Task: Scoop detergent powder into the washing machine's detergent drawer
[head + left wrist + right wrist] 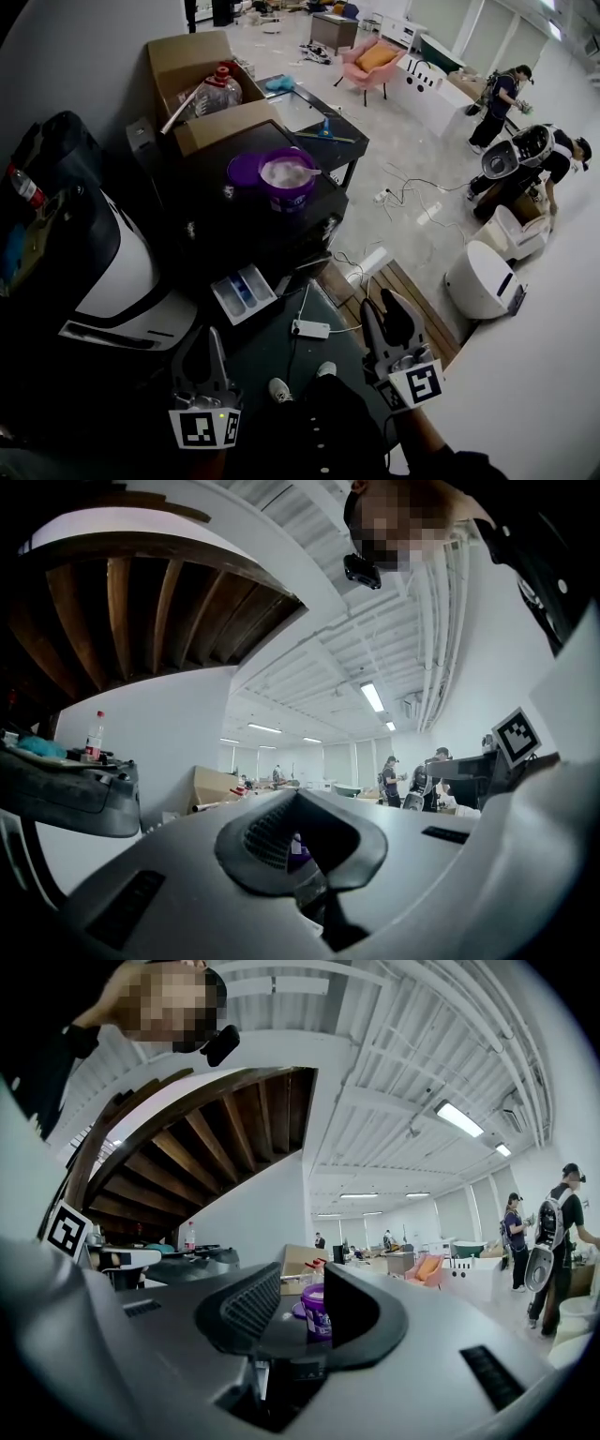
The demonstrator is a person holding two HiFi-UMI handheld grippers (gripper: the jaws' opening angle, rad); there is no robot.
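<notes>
Detergent powder (281, 172), white, fills an open purple tub (291, 195) near the middle of the head view. A scoop (307, 171) lies in the powder and the purple lid (241, 171) rests just beside the tub on its left. Both stand on a dark surface (314, 214). Below and in front of it, the detergent drawer (242, 292) is pulled out, white with blue compartments. A white power strip (309, 328) lies on the floor near the drawer. Behind the tub is an open cardboard box (192, 61). The left gripper (204, 361) and the right gripper (389, 323) are held low at the bottom of the picture, well apart from the tub and the drawer.

In the left gripper view, the left gripper (298, 834) has its fingers (265, 834) parted with nothing between them. The purple tub (298, 853) shows small and far off through the gap.

In the right gripper view, the right gripper (300, 1305) also has its fingers (251, 1309) spread and holds nothing. The purple tub (315, 1312) stands in the distance between them, and the cardboard box (298, 1262) is behind it.
</notes>
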